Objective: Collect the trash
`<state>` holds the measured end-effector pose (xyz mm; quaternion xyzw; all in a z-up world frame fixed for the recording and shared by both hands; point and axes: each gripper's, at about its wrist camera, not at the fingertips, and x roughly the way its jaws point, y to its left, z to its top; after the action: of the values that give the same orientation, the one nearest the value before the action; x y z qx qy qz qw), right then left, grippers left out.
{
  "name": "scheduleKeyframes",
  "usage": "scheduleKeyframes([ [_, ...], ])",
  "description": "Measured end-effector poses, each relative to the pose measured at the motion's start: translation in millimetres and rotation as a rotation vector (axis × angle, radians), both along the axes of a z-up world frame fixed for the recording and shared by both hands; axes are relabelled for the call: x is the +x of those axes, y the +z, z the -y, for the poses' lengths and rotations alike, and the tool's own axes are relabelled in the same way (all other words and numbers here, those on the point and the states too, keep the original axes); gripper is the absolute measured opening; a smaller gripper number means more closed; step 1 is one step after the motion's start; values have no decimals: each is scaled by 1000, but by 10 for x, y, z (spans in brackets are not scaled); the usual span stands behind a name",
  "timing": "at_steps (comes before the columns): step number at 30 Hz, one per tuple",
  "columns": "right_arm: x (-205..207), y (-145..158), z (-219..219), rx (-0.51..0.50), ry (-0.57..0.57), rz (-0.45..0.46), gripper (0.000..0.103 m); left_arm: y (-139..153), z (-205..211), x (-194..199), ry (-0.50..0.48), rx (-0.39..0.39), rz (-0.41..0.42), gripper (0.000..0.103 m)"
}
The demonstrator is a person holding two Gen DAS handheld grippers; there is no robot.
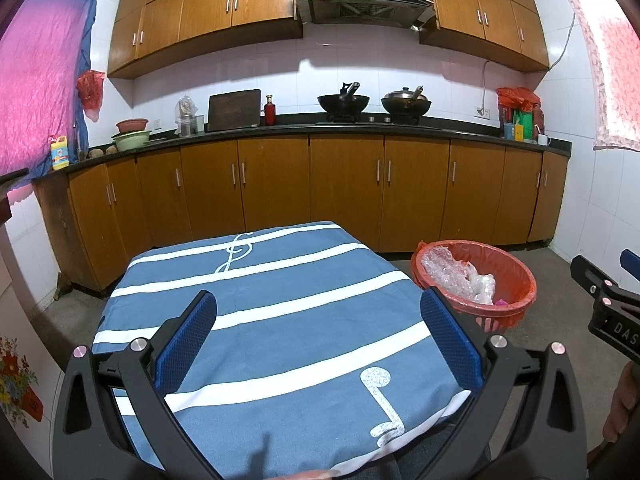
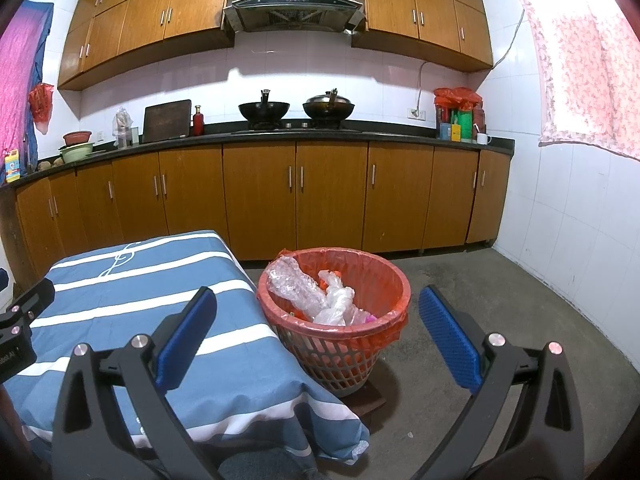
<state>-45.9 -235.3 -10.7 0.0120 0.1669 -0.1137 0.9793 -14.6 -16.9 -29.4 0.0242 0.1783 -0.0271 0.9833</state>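
Your left gripper (image 1: 318,334) and right gripper (image 2: 318,330) both gape empty over the striped tablecloth (image 1: 280,280) beside the trash-filled basket (image 2: 334,344).

Both views are bright and evenly lit. Daylight pours through the curtain (image 2: 588,64) on the right, which is blown out to near white; the pink cloth (image 1: 40,88) on the left glows too. The upper cabinets (image 1: 208,12) cast soft shadows on the white wall tiles, and the range hood (image 2: 296,4) shows mild glare. Strong fisheye bending curves the counter (image 2: 256,136) and cabinets, with black vignetting in the corners. Focus is sharp through the middle; the nearest lower edge is dark and slightly soft. No motion blur shows.
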Motion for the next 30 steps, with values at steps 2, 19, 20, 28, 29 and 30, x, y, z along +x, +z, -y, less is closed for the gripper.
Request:
scheduleKeyframes([
  [2,1,3,0,1,0,0,99,0,-1,-1,0,0,-1,101],
  [19,-1,11,7,2,-1,-1,99,-16,7,-10,-8,-3,-7,101],
  [20,-2,12,8,2,-1,-1,99,-18,10,-12,-8,-4,-8,101],
  [28,-1,17,16,3,0,-1,99,-26,-1,-10,-9,4,-4,101],
  [29,-3,17,16,3,0,-1,99,-25,-5,-10,-9,2,-3,101],
  [30,-6,16,16,4,-1,-1,99,-24,-1,-11,-9,1,-4,101],
])
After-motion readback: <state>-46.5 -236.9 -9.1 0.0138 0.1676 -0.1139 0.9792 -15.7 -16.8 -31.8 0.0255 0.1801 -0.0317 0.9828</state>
